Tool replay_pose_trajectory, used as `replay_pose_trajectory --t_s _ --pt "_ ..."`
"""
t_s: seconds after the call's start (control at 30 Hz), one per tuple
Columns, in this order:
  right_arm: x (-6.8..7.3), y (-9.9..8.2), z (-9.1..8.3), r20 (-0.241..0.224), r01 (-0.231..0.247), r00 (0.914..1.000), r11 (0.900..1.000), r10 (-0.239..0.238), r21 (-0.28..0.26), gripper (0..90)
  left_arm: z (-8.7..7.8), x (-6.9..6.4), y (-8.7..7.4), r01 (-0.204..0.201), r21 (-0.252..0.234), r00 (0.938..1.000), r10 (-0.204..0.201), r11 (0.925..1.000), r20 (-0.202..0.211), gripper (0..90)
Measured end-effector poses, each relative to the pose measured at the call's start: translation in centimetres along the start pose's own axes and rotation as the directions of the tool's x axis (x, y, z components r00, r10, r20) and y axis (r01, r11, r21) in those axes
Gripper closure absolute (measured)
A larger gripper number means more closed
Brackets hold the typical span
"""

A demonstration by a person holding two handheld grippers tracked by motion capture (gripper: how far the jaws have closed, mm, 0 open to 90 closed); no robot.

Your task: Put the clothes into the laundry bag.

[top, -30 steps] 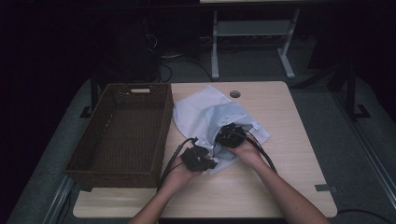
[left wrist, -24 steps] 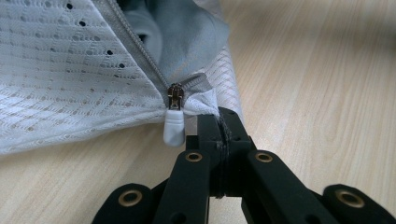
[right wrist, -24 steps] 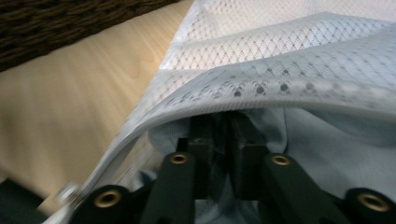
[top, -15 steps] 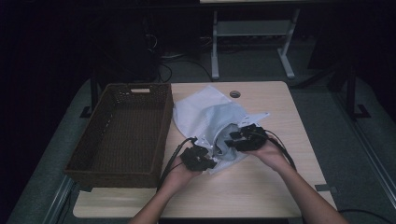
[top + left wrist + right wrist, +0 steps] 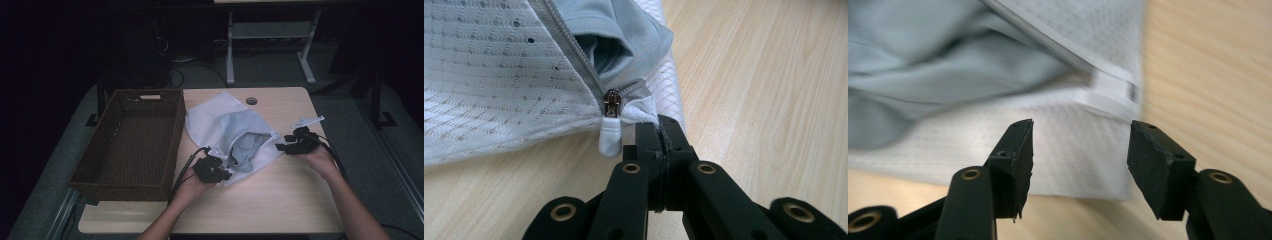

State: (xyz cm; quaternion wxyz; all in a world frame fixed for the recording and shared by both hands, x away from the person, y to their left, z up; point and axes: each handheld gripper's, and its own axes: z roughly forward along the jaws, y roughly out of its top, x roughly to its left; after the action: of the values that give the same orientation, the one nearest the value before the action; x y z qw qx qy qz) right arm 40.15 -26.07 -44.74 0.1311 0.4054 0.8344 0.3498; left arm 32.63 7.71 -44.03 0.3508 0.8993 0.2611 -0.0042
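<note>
While the left gripper (image 5: 659, 145) is pinching the bag (image 5: 220, 125) corner by the zipper (image 5: 611, 107), the right gripper (image 5: 1078, 150), jaws just opening and empty, should be gripping the far edge squarely.

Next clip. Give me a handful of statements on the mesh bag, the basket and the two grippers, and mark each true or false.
1. The white mesh laundry bag is unzipped, with a pale grey-blue garment showing in its opening. True.
2. The left gripper stands open, clear of the bag. False: it is shut on the bag's edge, beside the zipper pull.
3. The right gripper pinches the garment. False: its fingers stand apart with nothing pressed between them, having just been opening.
4. The dark brown woven basket sits left of the bag in the high view. True.
5. The garment already lies in the basket. False: it is in the bag.
</note>
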Motion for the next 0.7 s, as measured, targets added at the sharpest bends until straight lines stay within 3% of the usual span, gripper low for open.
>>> replay_pose_trajectory --t_s 0.07,0.23,0.3,0.33,0.37,0.4,0.43,0.7 --pt "-0.9 -0.3 0.9 0.012 -0.013 0.9998 0.9999 0.013 0.004 44.1 0.0 0.0 0.0 -0.002 0.003 1.0000 0.002 1.0000 0.000 89.0" --pt "-1.1 -0.5 2.2 0.014 -0.016 0.9998 0.9999 0.016 0.002 48.9 0.0 0.0 0.0 -0.003 0.003 1.0000 0.003 1.0000 -0.002 89.0" --pt "-0.7 -0.5 2.8 0.021 0.009 0.9997 0.9999 -0.009 0.010 62.4 0.0 0.0 0.0 0.000 0.003 1.0000 0.000 1.0000 -0.003 89.1" --pt "-0.7 -0.5 2.8 0.021 0.009 0.9997 0.9999 -0.009 0.010 62.4 0.0 0.0 0.0 0.000 0.003 1.0000 0.000 1.0000 -0.003 89.1" --pt "-0.6 -0.4 2.9 0.022 0.019 0.9996 0.9997 -0.019 0.013 73.7 0.0 0.0 0.0 0.000 0.003 1.0000 0.000 1.0000 -0.003 89.1" --pt "-0.6 -0.4 2.9 0.022 0.019 0.9996 0.9997 -0.019 0.013 73.7 0.0 0.0 0.0 0.000 0.002 1.0000 0.000 1.0000 -0.003 89.1" --pt "-0.5 -0.4 2.9 0.010 0.024 0.9997 0.9996 -0.024 0.011 85.1 0.0 0.0 0.0 0.000 0.001 1.0000 0.000 1.0000 -0.006 89.1" --pt "-0.1 -0.3 2.1 0.009 0.051 0.9987 0.9984 -0.051 0.027 88.1 -0.4 0.3 -0.1 0.006 -0.004 0.9982 -0.006 1.0000 -0.059 89.1"
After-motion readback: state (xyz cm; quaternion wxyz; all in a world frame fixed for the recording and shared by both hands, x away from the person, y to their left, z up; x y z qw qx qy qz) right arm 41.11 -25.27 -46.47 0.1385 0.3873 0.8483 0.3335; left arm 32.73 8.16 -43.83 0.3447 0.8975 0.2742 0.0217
